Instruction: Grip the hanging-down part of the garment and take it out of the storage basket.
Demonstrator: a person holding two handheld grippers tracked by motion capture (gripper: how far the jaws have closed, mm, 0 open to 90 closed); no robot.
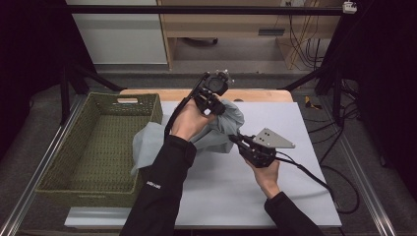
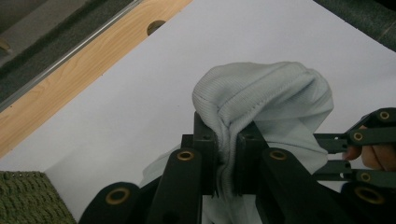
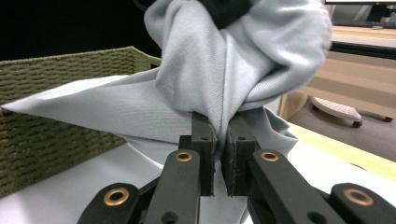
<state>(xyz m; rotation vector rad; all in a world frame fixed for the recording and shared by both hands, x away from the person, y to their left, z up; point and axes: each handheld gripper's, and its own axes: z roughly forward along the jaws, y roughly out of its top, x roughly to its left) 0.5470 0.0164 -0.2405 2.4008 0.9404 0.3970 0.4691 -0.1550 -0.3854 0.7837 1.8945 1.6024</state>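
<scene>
A pale grey-blue cloth [image 1: 223, 125] is held up over the white table mat [image 1: 275, 182]. One end trails onto the rim of the green woven basket [image 1: 105, 142]. My left gripper [image 1: 212, 101] is shut on a bunched fold of the cloth [image 2: 261, 98], with the fabric pinched between its jaws. My right gripper [image 1: 239, 140] is shut on a lower fold of the cloth [image 3: 210, 79], just below and to the right of the left one. The right gripper's linkage [image 2: 364, 140] shows in the left gripper view.
The basket [image 3: 56, 116] stands at the table's left, open and with nothing in it. A wooden table edge [image 1: 255, 94] runs along the back. Cables [image 1: 334, 187] trail off the right side. Black frame posts [image 1: 66, 91] stand at the back corners.
</scene>
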